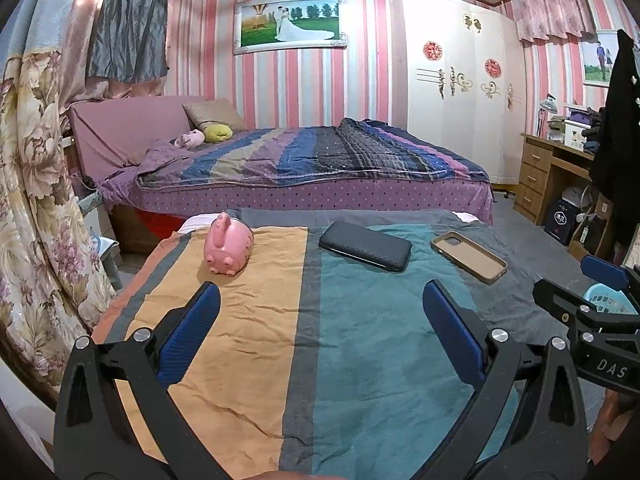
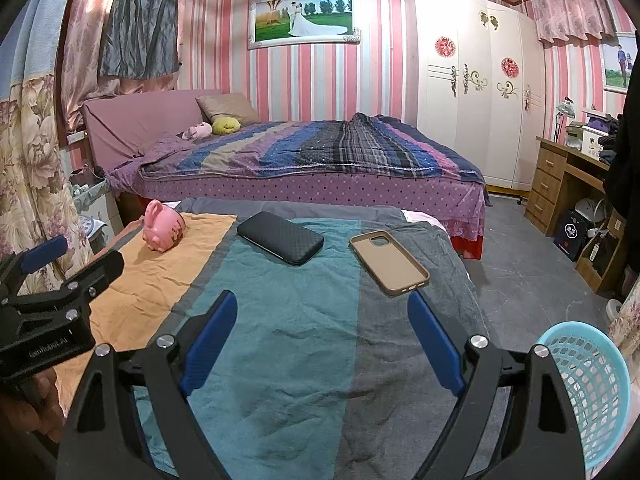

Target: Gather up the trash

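A striped cloth covers the table (image 1: 248, 360) (image 2: 280, 360). On it lie a pink pig toy (image 1: 229, 248) (image 2: 163, 231), a black case (image 1: 365, 245) (image 2: 281, 237) and a tan phone case (image 1: 469, 256) (image 2: 389, 262). A light blue mesh basket (image 2: 588, 392) (image 1: 608, 300) stands right of the table. My left gripper (image 1: 320, 312) is open and empty above the near cloth; it also shows at the left of the right wrist view (image 2: 60, 264). My right gripper (image 2: 322, 324) is open and empty, short of the tan phone case; it also shows at the right edge of the left wrist view (image 1: 580, 288).
A bed (image 1: 304, 164) with a striped blanket stands beyond the table. A white wardrobe (image 1: 456, 80) is at the back right, a wooden desk (image 1: 552, 176) with clutter at right. Floral curtains (image 1: 36, 184) hang at left. Grey floor (image 2: 532, 280) lies between table and desk.
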### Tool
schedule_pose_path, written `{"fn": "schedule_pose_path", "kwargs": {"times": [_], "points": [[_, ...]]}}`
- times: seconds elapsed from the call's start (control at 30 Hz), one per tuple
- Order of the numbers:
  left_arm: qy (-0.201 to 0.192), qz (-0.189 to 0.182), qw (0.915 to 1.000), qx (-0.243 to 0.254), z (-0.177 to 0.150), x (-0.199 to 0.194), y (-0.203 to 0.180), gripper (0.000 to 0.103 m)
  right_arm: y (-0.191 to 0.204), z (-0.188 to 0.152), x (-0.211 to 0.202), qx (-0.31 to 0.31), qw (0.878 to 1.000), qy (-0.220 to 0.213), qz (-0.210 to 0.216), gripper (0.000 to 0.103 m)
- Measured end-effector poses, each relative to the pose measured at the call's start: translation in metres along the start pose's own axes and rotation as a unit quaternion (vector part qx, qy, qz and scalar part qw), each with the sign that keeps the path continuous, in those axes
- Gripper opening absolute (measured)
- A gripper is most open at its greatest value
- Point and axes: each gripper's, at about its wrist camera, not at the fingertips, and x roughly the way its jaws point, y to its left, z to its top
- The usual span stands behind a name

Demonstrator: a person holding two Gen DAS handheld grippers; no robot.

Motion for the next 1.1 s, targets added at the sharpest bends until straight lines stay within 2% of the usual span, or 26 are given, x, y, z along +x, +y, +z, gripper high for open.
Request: {"fn": "schedule_pose_path", "kwargs": {"times": [0.73,1.1], "points": [[0.008,0.018,0.9997,-0.012,0.001,0.002,0.012,0.098,-0.001,-0.002,0.002,0.003,1.0,0.0,-0.003,0.086],[0.01,0.014,0.9998,-0.006,0.0,0.003,0.01,0.098,0.0,-0.002,0.003,0.002,1.0,0.0,-0.002,0.086]]}}
